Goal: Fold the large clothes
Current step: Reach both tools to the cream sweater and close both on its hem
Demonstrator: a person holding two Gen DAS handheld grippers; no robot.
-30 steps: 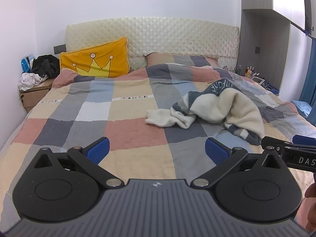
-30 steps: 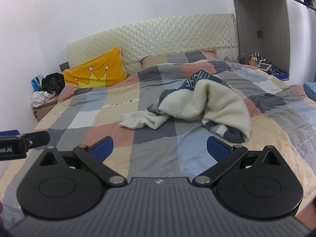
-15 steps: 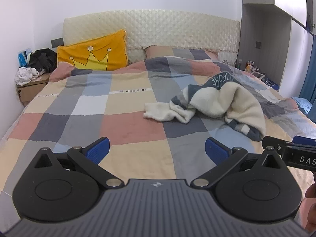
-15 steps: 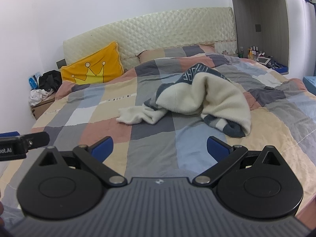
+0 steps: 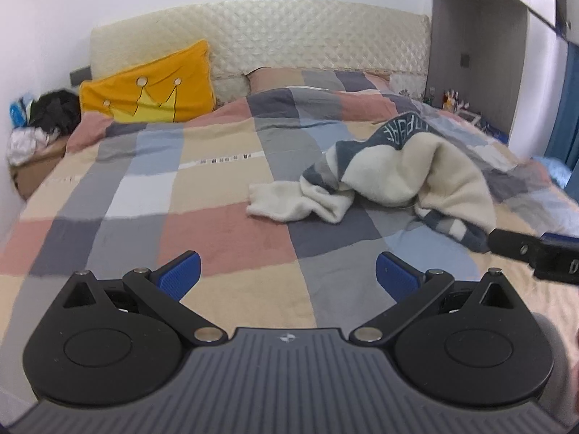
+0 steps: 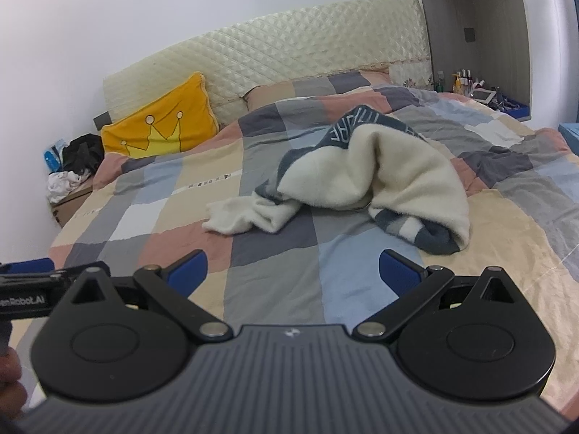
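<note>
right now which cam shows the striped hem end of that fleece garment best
The right wrist view: the garment's striped hem lies unobstructed and closer. In the left wrist view the hem sits partly behind the right gripper's finger.

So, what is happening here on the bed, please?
A person holds two grippers above a patchwork bed cover. Both the left gripper and the right gripper are open and empty. A crumpled cream and dark blue garment lies ahead, untouched and not yet folded. A yellow crown pillow leans at the headboard.
</note>
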